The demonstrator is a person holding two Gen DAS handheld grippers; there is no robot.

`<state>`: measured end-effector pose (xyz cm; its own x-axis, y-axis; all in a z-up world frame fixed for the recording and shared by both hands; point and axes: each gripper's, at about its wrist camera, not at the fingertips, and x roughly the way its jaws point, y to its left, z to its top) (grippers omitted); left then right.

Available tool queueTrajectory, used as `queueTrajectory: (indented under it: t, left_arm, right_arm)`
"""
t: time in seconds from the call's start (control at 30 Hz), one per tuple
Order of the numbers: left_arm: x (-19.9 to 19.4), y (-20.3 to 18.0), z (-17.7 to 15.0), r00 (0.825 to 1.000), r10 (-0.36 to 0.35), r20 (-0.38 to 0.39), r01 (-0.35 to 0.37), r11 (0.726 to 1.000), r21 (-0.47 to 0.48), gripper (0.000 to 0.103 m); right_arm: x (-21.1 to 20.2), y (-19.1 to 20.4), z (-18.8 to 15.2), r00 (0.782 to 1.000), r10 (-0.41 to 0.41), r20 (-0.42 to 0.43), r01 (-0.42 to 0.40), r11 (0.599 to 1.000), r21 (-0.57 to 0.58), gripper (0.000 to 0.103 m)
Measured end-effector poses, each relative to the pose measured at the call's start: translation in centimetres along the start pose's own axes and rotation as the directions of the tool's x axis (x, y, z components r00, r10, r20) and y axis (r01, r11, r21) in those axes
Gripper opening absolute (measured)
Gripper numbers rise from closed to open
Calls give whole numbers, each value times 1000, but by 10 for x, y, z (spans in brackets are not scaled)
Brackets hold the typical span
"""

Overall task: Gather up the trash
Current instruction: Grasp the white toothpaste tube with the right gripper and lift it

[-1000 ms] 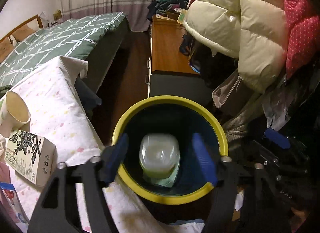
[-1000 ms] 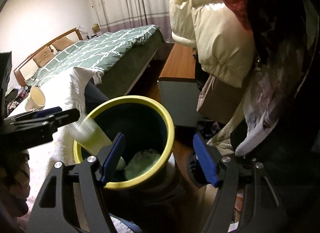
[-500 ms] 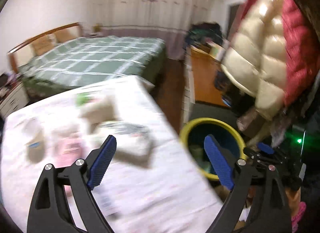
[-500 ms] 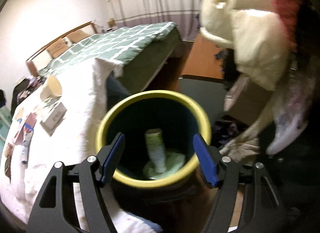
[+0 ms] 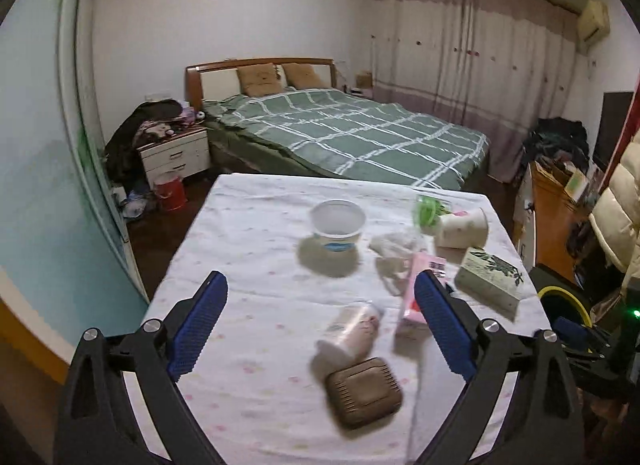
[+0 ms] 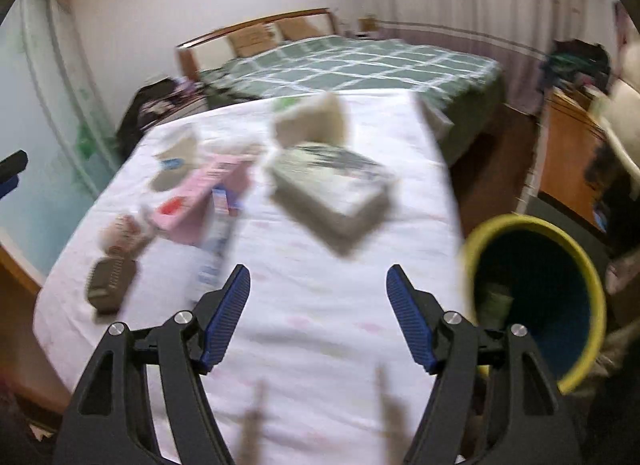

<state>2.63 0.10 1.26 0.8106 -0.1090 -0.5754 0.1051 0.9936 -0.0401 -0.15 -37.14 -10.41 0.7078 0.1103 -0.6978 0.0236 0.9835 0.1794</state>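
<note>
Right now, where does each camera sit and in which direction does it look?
Left wrist: on the left gripper, looking down across the table toward the bed; its open blue fingers show.
Right wrist: on the right gripper, angled down over the table's near part, yellow-rimmed bin at right; its open fingers show.
Shared: table, bed, pink box, bin.

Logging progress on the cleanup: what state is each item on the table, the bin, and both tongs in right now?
Clear plastic bowl: upright, empty.
White paper cup: on its side.
Clear plastic cup: lying down.
Pink carton: lying flat.
Brown square box: closed, flat.
Yellow-rimmed bin: open, trash inside.
Left tongs: open, just widened, empty.
Right tongs: open, empty.
</note>
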Motion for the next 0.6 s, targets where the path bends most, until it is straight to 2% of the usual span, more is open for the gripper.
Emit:
queueTrajectory:
  t: [0.07, 0.13, 0.27, 0.5, 0.53, 0.6]
  left_arm:
    - [-2, 8, -2, 1000, 0, 4, 0, 1000, -2, 94]
    - [-2, 12, -6, 1000, -5, 2, 5, 1000, 6, 94]
    - [1, 8, -15, 1000, -25, -11, 25, 1000, -1, 94]
    - [11, 12, -29, 998, -42, -53, 41, 999, -20, 95]
    - [13, 12, -30, 997, -43, -60, 42, 999, -20, 95]
    - [18, 10, -32, 996, -46, -73, 45, 999, -20, 95]
  right_arm:
    - [10, 22, 11, 999, 50, -10, -50, 999, -15, 58]
    - [22, 40, 21, 995, 93, -34, -94, 995, -27, 55]
    - [50, 65, 33, 991, 96, -91, -102, 993, -63, 42]
    - [90, 75, 34, 974, 98, -202, -111, 992, -57, 38]
    - [93, 75, 34, 973, 104, -208, -118, 992, -53, 29]
    - [93, 73, 33, 972, 112, -205, -123, 992, -42, 19]
